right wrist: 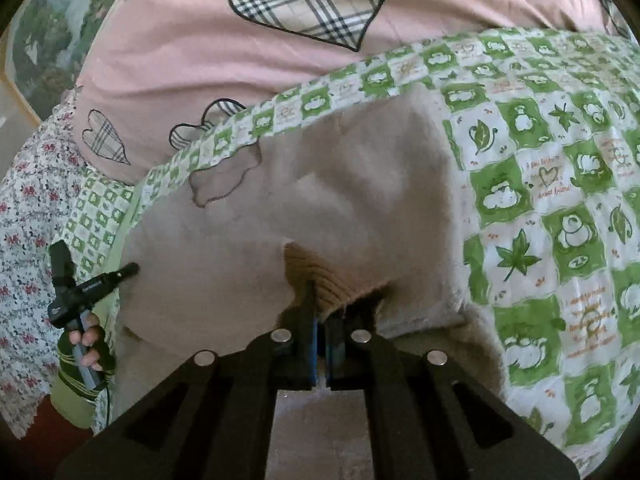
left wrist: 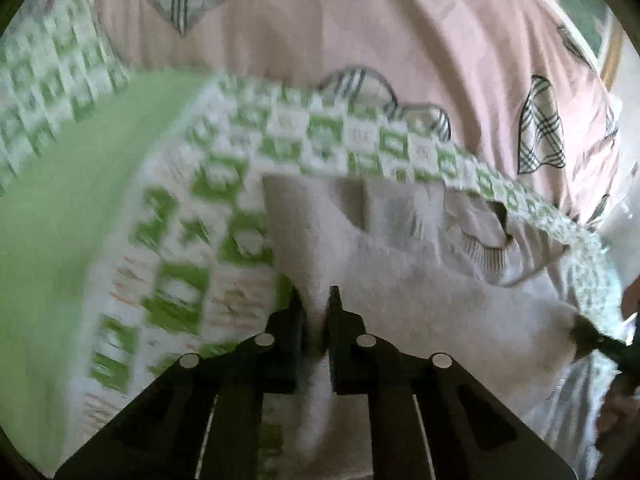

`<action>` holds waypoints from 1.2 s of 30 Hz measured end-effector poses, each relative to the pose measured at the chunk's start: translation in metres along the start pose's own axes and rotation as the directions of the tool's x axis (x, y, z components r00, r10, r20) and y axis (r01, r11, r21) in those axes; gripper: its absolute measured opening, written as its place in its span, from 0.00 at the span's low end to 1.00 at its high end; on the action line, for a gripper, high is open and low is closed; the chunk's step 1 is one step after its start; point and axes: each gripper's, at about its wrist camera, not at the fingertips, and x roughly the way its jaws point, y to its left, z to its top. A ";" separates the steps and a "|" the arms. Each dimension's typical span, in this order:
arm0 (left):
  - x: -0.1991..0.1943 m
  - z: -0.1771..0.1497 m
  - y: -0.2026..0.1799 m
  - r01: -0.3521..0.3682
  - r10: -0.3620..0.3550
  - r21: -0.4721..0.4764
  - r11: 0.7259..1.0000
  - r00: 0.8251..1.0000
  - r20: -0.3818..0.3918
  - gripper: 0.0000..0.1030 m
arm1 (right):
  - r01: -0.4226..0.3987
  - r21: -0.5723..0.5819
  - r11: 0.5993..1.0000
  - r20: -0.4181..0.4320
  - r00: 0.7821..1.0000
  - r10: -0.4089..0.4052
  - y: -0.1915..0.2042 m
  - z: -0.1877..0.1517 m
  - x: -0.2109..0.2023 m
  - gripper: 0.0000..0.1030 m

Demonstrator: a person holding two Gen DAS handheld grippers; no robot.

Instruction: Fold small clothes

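Now the left gripper has its jaws closed on an edge of the small beige fleecy garment, which lies spread on the green-and-white checked bedsheet. Further right, the right gripper has its jaws pinched shut on the garment's brown ribbed cuff.

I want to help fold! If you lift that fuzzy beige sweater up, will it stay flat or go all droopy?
Probably droopy: the beige sweater already bulges and creases where the right gripper pinches its ribbed edge. It looks soft and fuzzy, so likely light and not slippery on the green checked blanket.
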 end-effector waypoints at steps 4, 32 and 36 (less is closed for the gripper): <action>0.006 -0.001 0.003 -0.058 0.058 0.008 0.998 0.998 0.010 0.07 | 0.102 -0.068 0.992 -0.027 0.994 -0.104 0.001 -0.005 0.011 0.03; -0.187 -0.195 -0.022 -0.073 0.047 -0.112 0.991 0.975 -0.219 0.72 | 0.058 -0.013 0.998 0.008 0.998 -0.058 0.026 -0.111 -0.120 0.58; -0.186 -0.234 -0.034 -0.075 0.029 -0.126 0.989 0.942 -0.335 0.72 | 0.036 -0.008 0.999 0.006 0.999 -0.036 0.028 -0.130 -0.134 0.60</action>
